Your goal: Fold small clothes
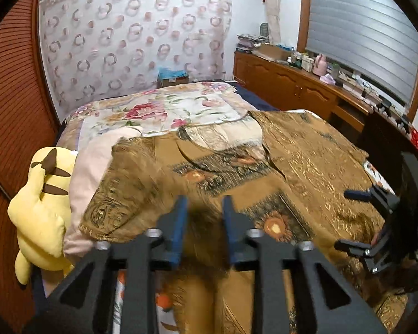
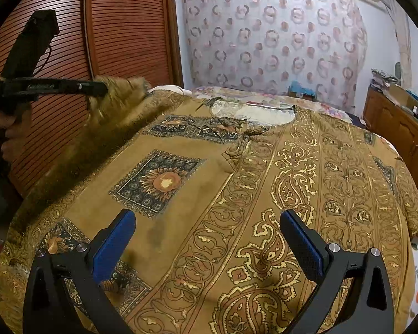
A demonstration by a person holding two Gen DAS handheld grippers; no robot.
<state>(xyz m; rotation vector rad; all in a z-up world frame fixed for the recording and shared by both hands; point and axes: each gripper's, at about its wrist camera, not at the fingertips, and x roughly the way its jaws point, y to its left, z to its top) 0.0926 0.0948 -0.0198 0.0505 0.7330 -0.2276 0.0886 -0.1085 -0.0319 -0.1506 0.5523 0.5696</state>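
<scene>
- The mustard-brown patterned shirt (image 2: 237,194) lies spread over the bed (image 1: 158,108), front up, its neckline towards the curtain (image 1: 131,36).
- The left gripper (image 1: 204,222) has its jaws closed on a lifted fold of the shirt's left edge; in the right wrist view that cloth rises to its tip (image 2: 97,87) in front of the slatted wardrobe door (image 2: 125,27).
- The right gripper (image 2: 207,239) hovers just above the shirt's lower front, jaws wide open, holding nothing.
- A yellow plush toy (image 1: 41,203) hangs beside the bed, left of the shirt.
- A wooden sideboard (image 1: 287,83) stands right of the shirt.
</scene>
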